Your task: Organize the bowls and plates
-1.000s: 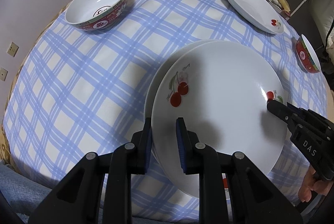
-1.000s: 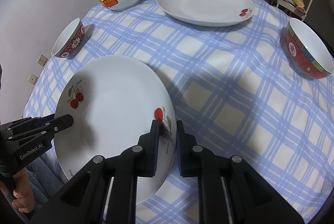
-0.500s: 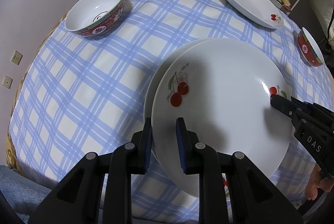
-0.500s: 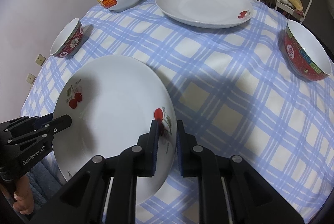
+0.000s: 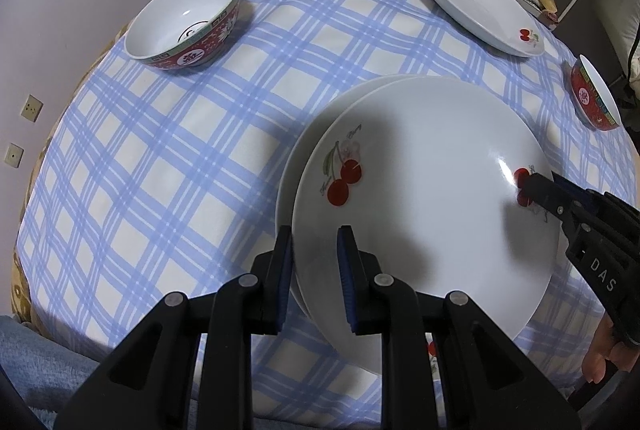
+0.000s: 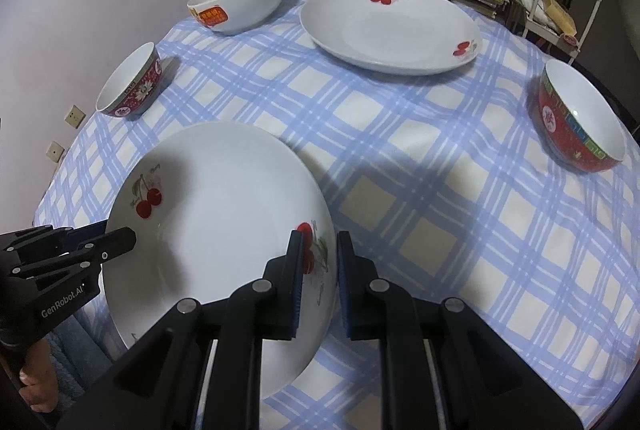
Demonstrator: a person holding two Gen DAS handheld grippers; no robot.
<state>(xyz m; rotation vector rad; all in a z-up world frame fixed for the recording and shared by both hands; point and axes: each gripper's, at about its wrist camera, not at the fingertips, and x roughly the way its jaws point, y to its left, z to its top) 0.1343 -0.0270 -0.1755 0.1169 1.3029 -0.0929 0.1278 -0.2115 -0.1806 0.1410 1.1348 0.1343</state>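
Cherry plate (image 5: 432, 197): we are clamping its opposite rims with left hand-held gripper (image 5: 314, 270) and right hand-held gripper (image 6: 318, 270), above the lower plate (image 5: 292, 173); uneven lowering risks chipping.

Both tools are matte black plastic: the left gripper (image 5: 314, 276) and the right gripper (image 6: 318, 280) each carry two angular linkage arms joined by round silver pivot screws, ending in flat fingers (image 5: 284, 278) lined with ribbed blue pads. Seen from the side, the left one bears white "GenRobot.AI" lettering, the right one white "DAS" letters. A bare hand (image 5: 606, 356) grips the right handle.
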